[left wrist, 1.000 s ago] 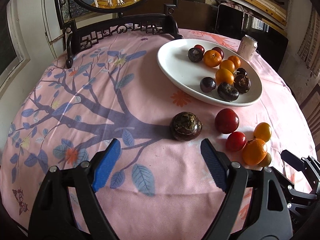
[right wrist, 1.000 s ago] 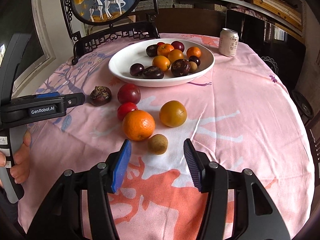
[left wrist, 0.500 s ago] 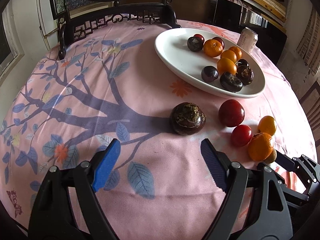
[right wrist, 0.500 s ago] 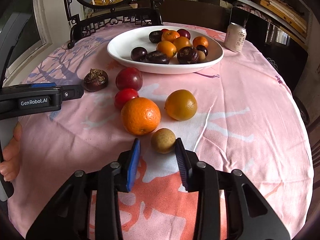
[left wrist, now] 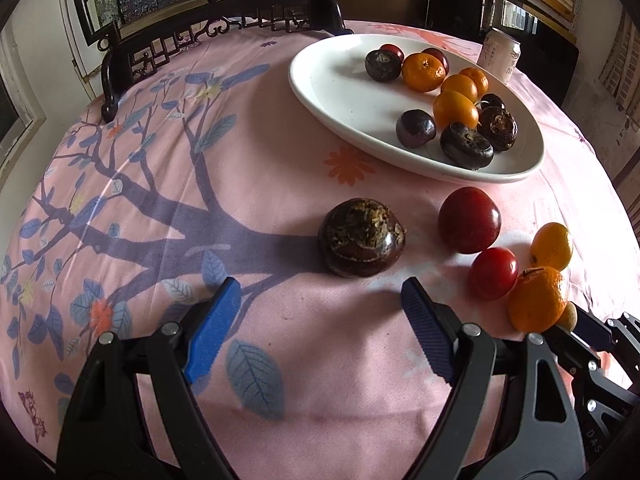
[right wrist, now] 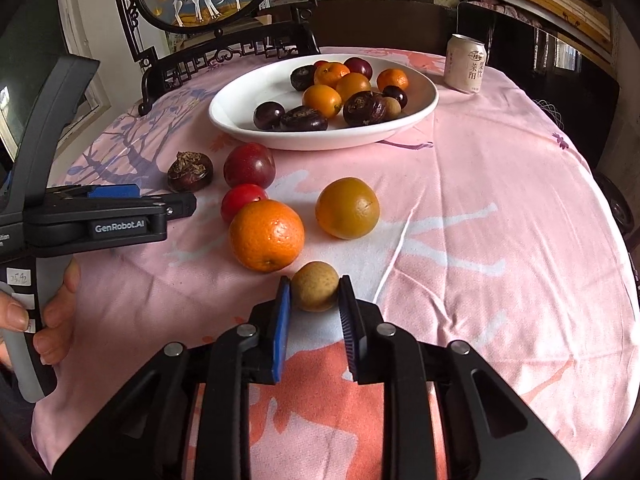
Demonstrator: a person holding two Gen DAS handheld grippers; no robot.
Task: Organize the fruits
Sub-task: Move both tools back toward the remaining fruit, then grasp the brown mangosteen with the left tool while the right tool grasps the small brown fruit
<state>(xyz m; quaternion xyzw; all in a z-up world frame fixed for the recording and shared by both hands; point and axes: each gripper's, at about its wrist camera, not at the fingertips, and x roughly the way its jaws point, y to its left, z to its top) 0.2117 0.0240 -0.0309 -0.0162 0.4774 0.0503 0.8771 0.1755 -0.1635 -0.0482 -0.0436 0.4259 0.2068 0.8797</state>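
My right gripper (right wrist: 314,294) is shut on a small tan longan (right wrist: 315,286) lying on the pink cloth. Beside it lie an orange (right wrist: 266,235), a yellow-orange fruit (right wrist: 347,208), a small red fruit (right wrist: 242,205), a dark red plum (right wrist: 249,165) and a brown water chestnut (right wrist: 190,171). My left gripper (left wrist: 320,300) is open, just short of the water chestnut (left wrist: 361,237). The white plate (left wrist: 336,92) behind holds several fruits; it also shows in the right wrist view (right wrist: 240,116).
A drink can (right wrist: 466,64) stands right of the plate. A carved dark wooden stand (right wrist: 224,52) with a round deer painting is at the table's back. The left gripper body and hand (right wrist: 60,220) sit at the left of the right wrist view.
My right gripper moved forward and closed its fingers onto the longan. My left gripper moved closer to the water chestnut and stayed open.
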